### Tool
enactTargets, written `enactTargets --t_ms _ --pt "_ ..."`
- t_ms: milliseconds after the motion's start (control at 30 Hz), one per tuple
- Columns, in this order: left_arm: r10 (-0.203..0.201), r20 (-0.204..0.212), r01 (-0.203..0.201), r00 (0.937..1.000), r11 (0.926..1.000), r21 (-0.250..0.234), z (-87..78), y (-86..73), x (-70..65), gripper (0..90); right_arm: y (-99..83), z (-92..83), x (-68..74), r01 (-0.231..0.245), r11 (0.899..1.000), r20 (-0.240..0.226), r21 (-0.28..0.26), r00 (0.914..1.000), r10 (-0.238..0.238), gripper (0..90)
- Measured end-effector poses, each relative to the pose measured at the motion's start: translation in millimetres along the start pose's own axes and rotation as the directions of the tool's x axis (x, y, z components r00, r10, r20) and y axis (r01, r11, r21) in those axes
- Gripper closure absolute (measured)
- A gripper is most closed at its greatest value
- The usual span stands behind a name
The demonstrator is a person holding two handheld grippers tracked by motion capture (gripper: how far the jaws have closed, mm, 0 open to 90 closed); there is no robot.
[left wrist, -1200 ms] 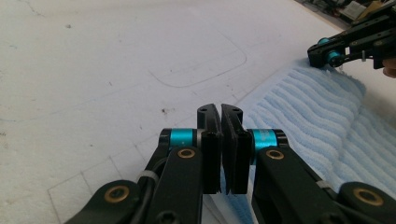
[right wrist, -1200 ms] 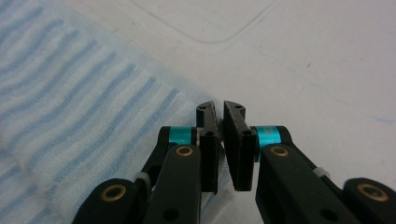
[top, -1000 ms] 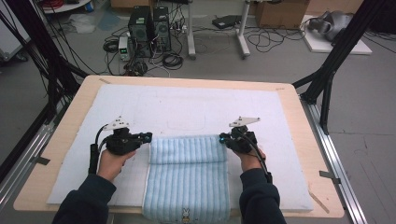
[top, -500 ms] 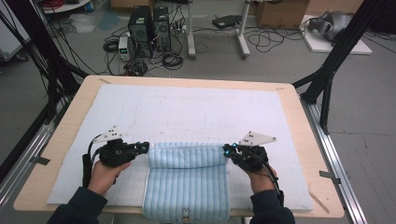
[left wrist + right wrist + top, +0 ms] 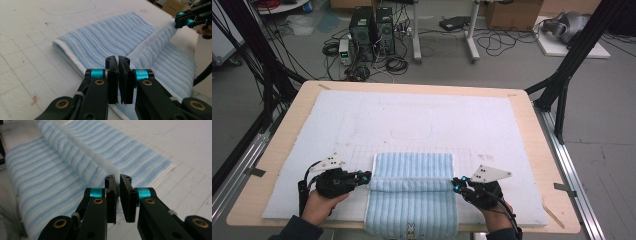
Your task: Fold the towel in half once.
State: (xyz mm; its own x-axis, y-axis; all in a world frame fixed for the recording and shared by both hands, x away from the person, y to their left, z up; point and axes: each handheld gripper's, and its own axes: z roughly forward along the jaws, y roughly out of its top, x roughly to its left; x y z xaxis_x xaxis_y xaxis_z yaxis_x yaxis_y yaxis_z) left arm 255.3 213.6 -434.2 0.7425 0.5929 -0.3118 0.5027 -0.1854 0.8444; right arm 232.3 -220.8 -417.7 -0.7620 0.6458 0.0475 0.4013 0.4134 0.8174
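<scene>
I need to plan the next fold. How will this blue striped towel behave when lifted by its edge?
Probably floppy: the towel curls into a soft ridge between the left tongs and right tongs, which pinch its edge. Likely light, since thin pinches carry it. Its ribbed pile suggests little slipping.

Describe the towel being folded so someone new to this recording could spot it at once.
On the wooden table lies a white mat; at its near edge, between the two tongs, is the towel. It is light blue with ribbed stripes, partly folded over itself, a small rabbit print at its near hem, the one piece of cloth there.
</scene>
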Motion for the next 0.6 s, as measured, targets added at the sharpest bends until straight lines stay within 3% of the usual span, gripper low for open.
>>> enactTargets --t_ms 200,300,400,500,600 --pt "-0.007 0.010 0.007 0.9999 0.9998 0.017 0.0 -9.9 -2.9 82.0 -14.1 -1.0 10.0 0.012 0.999 -0.026 0.039 0.9996 -0.011 82.7" --pt "-0.051 -0.024 0.050 0.9984 0.9985 -0.021 -1.4 -7.3 0.9 55.5 -17.1 -2.6 9.0 -0.005 0.999 -0.030 0.035 0.9995 0.006 74.9" --pt "-0.059 -0.054 0.055 0.9968 0.9967 -0.060 -2.2 -2.4 6.6 42.7 -13.0 -6.4 5.2 -0.022 1.000 -0.023 -0.009 0.9995 0.022 66.9" --pt "-0.072 -0.078 0.065 0.9944 0.9940 -0.088 -0.6 3.9 12.1 41.4 -6.8 -6.7 -2.0 -0.045 0.998 -0.001 -0.045 0.9990 0.045 61.8" --pt "-0.086 -0.103 0.077 0.9909 0.9929 -0.091 6.4 8.9 19.5 40.1 0.7 -0.7 -9.7 -0.061 0.997 0.046 -0.047 0.9969 0.064 57.7"
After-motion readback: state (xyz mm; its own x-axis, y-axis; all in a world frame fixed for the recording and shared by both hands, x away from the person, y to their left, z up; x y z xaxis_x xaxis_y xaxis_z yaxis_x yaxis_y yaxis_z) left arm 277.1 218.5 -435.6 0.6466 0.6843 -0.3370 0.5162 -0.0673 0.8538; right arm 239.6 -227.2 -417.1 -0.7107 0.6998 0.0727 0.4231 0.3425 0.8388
